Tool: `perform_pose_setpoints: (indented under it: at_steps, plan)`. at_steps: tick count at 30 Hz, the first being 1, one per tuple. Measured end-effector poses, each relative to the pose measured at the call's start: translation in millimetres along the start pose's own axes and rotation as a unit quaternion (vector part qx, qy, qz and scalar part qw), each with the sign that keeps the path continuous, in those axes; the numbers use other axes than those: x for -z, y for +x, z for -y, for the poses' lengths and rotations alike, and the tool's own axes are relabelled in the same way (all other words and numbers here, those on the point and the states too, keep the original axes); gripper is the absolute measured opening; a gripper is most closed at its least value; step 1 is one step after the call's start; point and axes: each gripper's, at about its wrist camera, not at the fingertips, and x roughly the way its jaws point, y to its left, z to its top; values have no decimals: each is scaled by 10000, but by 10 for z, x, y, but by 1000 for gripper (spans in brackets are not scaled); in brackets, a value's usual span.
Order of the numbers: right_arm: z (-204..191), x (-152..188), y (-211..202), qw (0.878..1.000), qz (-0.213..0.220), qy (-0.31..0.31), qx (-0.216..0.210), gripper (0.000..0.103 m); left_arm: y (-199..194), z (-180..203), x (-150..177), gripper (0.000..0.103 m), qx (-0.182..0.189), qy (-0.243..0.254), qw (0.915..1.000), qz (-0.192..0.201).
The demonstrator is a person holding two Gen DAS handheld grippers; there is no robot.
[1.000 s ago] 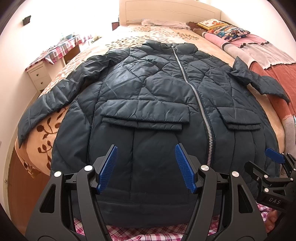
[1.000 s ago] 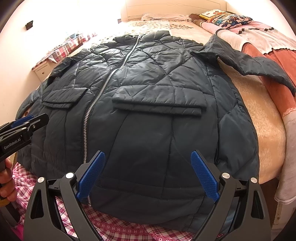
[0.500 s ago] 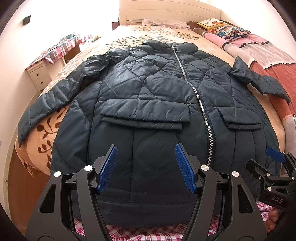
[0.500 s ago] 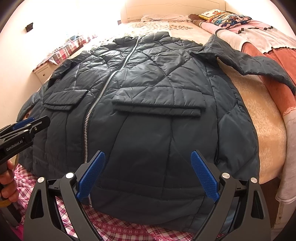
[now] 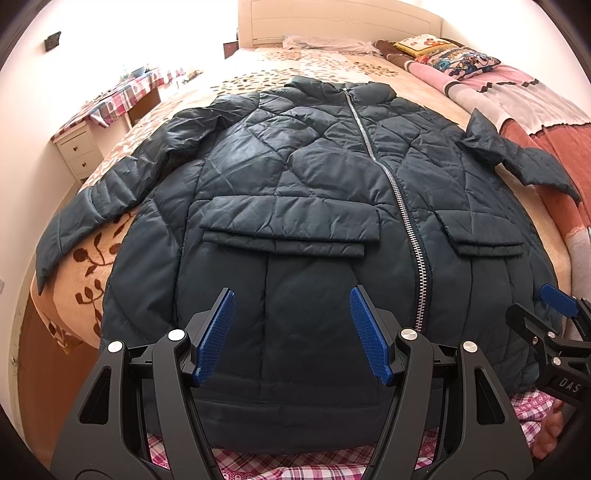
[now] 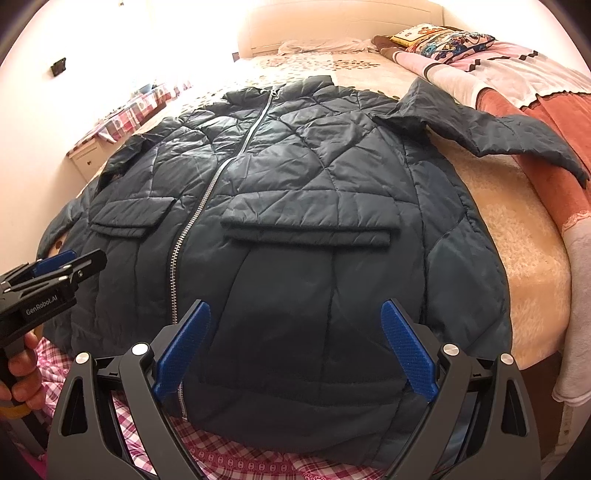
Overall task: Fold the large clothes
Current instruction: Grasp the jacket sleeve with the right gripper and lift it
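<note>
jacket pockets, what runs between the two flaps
The closed silver zipper runs between the jacket's two pocket flaps, plain in both wrist views.

I see the jacket (image 5: 295, 206) covering most of the near bed (image 5: 92, 258), so bare bedding shows only beside its sleeves; a folded blanket (image 6: 546, 122) crowds the right edge, one sleeve draped onto it; pillows (image 5: 443, 55) and the headboard (image 5: 332, 22) close off the far end; a nightstand (image 5: 77, 147) flanks the left.
</note>
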Motion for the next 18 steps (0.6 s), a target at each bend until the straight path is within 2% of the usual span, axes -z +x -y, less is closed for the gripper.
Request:
perform_pose_setpoints:
  at_steps: [5,10,14,15,18]
  plan:
    - [99,-94,-57,9999,134,86,7,91,5,-7,17,65,-16,18,10000,-13]
    - [404,-347,-189,9982,465,305,231,90,7,32,-111,65,-31,114,9999,19]
    - [987,-724,-275,9920,742,884,517,81,10,99,-266,65,-2,248,9997,85]
    - [1123,-788,-280,9899,789,1048,542,76,6,118,-314,65,15,269,9996,115]
    - [1665,-1012,-251,9777,902,1774,667,67,5,200,-465,65,48,340,9992,214]
